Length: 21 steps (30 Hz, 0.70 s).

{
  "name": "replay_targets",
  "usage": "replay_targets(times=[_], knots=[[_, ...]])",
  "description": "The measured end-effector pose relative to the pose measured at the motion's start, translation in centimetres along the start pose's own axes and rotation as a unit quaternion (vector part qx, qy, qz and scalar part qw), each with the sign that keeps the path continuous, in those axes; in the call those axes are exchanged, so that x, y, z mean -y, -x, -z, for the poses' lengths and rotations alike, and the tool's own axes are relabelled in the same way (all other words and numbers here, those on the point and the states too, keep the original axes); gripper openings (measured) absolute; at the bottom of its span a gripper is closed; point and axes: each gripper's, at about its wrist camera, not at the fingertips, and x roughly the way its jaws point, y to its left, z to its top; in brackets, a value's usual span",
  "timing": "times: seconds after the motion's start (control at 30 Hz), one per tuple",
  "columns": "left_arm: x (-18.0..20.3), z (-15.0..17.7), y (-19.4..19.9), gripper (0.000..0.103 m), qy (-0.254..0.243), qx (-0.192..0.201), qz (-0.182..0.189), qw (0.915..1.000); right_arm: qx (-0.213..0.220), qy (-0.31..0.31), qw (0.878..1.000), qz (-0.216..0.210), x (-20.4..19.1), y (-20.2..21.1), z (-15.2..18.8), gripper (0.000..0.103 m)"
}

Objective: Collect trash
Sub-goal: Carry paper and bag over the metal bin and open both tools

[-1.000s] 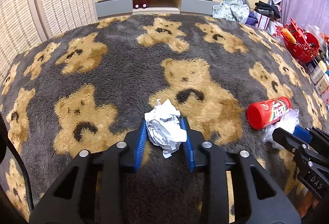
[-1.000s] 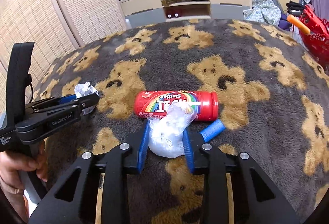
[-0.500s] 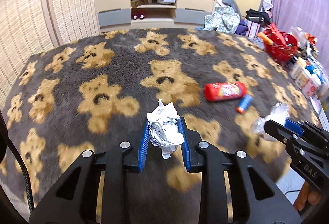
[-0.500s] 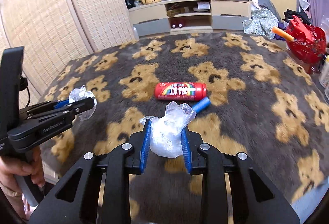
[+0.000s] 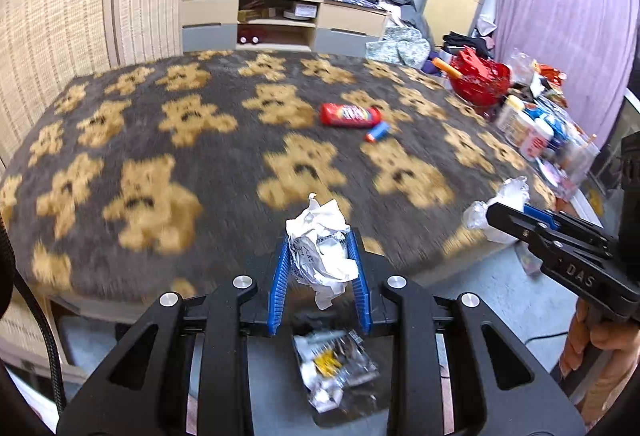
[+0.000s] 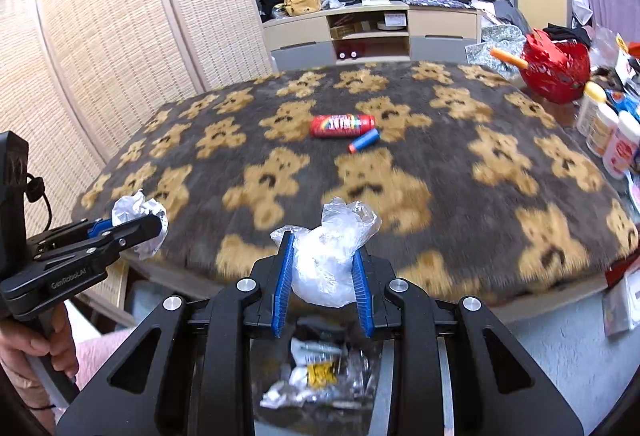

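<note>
The left tool (image 5: 322, 272) is clamped on a crumpled paper wad (image 5: 320, 252). The right tool (image 6: 323, 272) is clamped on a clear plastic wad (image 6: 326, 260). Both hang past the near edge of a bed with a bear-print blanket (image 6: 460, 164), above a dark bin (image 5: 340, 368) on the floor that holds wrappers. A red can (image 6: 342, 125) and a blue tube (image 6: 363, 140) lie touching on the far middle of the blanket.

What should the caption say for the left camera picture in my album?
Left gripper squeezing crumpled paper above a bin of trash.
</note>
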Motion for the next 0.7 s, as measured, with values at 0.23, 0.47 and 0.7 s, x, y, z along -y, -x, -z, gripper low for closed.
replay_targets(times=[0.23,0.47,0.7], knots=[[1.4,5.9,0.1,0.027,-0.001,-0.023,0.007,0.9997,-0.033,-0.003,0.999,0.003,0.4,0.2,5.4,0.029],[1.9,10.3,-1.9,0.027,-0.006,-0.058,0.006,0.9983,-0.076,-0.021,0.997,0.006,1.1,-1.4,9.7,0.029],[2.2,13.8,-5.0,0.027,0.0,-0.109,0.018,0.9938,-0.114,-0.04,0.993,0.007,1.6,-3.9,12.2,0.029]])
